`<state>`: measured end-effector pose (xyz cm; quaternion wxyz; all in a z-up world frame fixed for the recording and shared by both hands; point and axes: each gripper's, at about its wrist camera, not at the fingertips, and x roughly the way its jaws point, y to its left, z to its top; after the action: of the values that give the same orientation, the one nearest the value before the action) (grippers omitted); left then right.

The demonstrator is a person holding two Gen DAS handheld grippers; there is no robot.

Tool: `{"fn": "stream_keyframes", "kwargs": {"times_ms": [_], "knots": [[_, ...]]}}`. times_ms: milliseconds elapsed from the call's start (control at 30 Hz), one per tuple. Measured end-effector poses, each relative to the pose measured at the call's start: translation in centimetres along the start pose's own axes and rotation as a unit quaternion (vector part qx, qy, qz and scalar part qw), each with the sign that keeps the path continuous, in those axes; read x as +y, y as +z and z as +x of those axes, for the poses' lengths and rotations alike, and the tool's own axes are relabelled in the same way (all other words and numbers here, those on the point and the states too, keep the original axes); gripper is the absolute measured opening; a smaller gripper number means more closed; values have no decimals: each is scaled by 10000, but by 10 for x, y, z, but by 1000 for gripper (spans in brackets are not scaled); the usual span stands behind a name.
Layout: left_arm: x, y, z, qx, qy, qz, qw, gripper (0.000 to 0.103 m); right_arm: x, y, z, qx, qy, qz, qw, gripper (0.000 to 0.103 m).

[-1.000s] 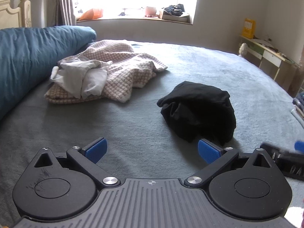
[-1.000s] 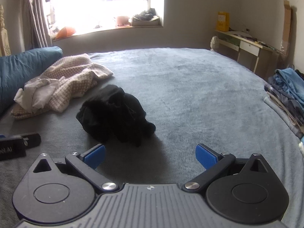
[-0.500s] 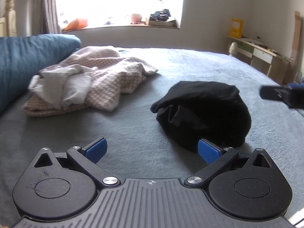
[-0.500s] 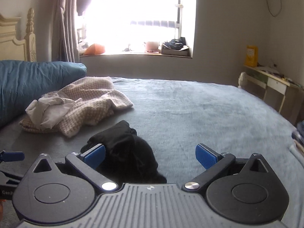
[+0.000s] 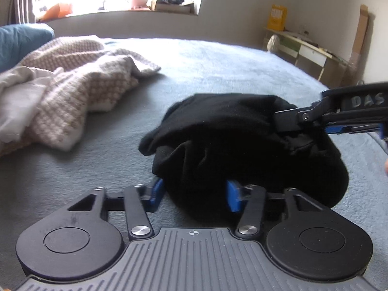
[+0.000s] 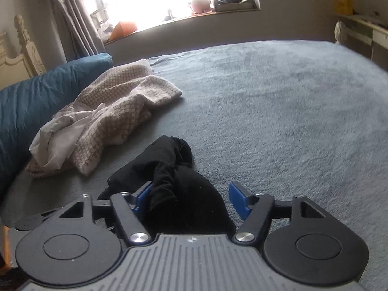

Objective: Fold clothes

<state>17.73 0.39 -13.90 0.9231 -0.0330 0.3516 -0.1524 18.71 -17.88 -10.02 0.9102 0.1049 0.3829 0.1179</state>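
A crumpled black garment point(image 5: 242, 140) lies on the grey bed cover point(image 5: 218, 60). My left gripper point(image 5: 194, 195) is low at its near edge, jaws part closed with black cloth between the blue pads. My right gripper point(image 6: 191, 197) is at the garment's point(image 6: 174, 181) other side, jaws part closed around a bunch of it; the left pad touches the cloth, the right pad stands apart. The right gripper also shows in the left wrist view point(image 5: 286, 121), reaching in over the garment from the right.
A beige knit sweater point(image 5: 80, 84) with a white garment point(image 5: 17, 99) on it lies to the left. A blue pillow point(image 6: 36, 101) is behind them. A desk point(image 5: 310, 51) stands at the right wall. A window sill point(image 6: 181, 19) is at the back.
Both grippers have moved in onto the black garment and their jaws have narrowed from wide open. The right gripper now reaches over the garment in the left wrist view.
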Motion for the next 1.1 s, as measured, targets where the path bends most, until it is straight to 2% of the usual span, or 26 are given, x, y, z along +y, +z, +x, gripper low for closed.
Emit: {"fn": "stream_keyframes", "kwargs": {"times_ms": [67,100,167,333,500,567,667,767,867,933,967,1033,1100], "knots": [[0,-1,-1,-33,-103,-124,9999,31,1,-1,-5,-4,141,58,9999,23],[-1,-2,-5,-87,-105,-128,9998,23,3,-2,-9,-43,131,26,9999,21],[-2,-4,-12,-196,-105,-132,9997,16,7,-2,-19,-173,136,-37,9997,13],[-2,-2,-48,-587,-79,-211,9980,10,21,-1,-54,-595,385,2,9975,10],[1,5,-107,-1038,-158,-328,9939,7,24,4,-99,-806,988,560,9903,10],[2,6,-134,-1219,-177,-342,9918,7,19,4,-114,-754,1456,1017,9812,10],[9,4,-173,-1428,-270,-463,9883,7,0,-2,-123,-417,2268,1990,9525,10],[13,-7,-192,-1379,-389,-569,9880,7,-17,-20,-118,-123,2469,2634,9325,9],[7,-26,-183,-1066,-245,-295,9936,7,-29,-41,-101,229,2118,2871,9339,10],[2,-47,-163,-727,-56,25,9973,7,-35,-54,-84,630,1534,2774,9463,12],[0,-58,-153,-564,48,202,9982,7,-38,-59,-78,751,1082,2689,9541,13],[0,-75,-143,-360,112,362,9986,7,-39,-69,-75,827,348,2399,9666,13],[5,-85,-142,-287,21,313,9991,10,-33,-70,-82,723,106,2063,9758,14]]}}
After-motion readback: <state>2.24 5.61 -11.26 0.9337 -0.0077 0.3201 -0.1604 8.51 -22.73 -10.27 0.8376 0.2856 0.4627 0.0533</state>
